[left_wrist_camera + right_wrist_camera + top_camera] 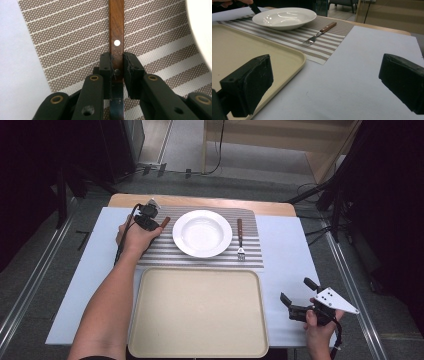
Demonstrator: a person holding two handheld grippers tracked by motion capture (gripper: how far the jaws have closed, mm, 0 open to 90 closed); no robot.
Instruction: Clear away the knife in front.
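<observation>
A knife with a brown wooden handle lies along the striped placemat, just left of the white plate. My left gripper is shut on that handle, both pads pressing its sides near the white rivet, and the dark blade runs back under the jaws. My right gripper stands open low over the white table sheet at the front right, with nothing between its pads.
A fork with a wooden handle lies on the mat right of the plate. A large beige tray sits in front of the mat. The plate's rim is close to the knife.
</observation>
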